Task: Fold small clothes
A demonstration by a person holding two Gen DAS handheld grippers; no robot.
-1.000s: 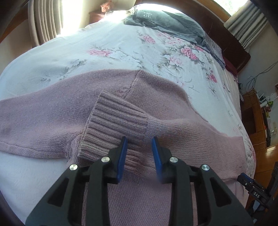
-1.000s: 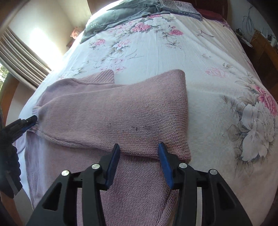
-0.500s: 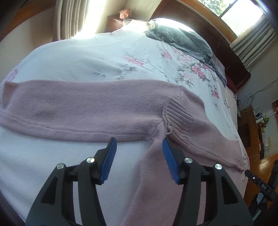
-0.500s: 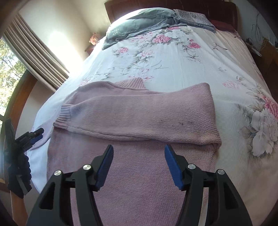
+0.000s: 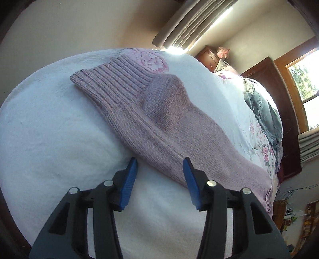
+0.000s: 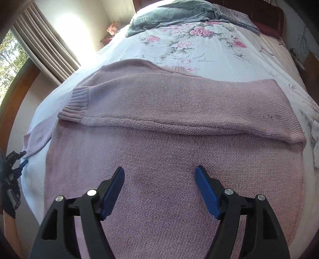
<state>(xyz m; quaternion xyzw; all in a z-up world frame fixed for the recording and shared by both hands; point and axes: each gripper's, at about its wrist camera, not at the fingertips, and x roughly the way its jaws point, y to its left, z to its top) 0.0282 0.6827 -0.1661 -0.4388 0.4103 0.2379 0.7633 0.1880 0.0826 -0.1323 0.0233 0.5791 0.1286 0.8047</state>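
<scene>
With both tools wide open and empty, pinch the loose sleeve (image 5: 151, 119) near its cuff (image 5: 111, 83) using left tool (image 5: 158, 179), then fold flat across the sweater (image 6: 169, 169) under right tool (image 6: 159, 183).

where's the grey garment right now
The grey garment lies bunched at the far end of the bed by the headboard, top centre in the right wrist view, well beyond the pink sweater.

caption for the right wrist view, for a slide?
Open right gripper above pink sweater on floral bed, one sleeve folded across its body.
</scene>
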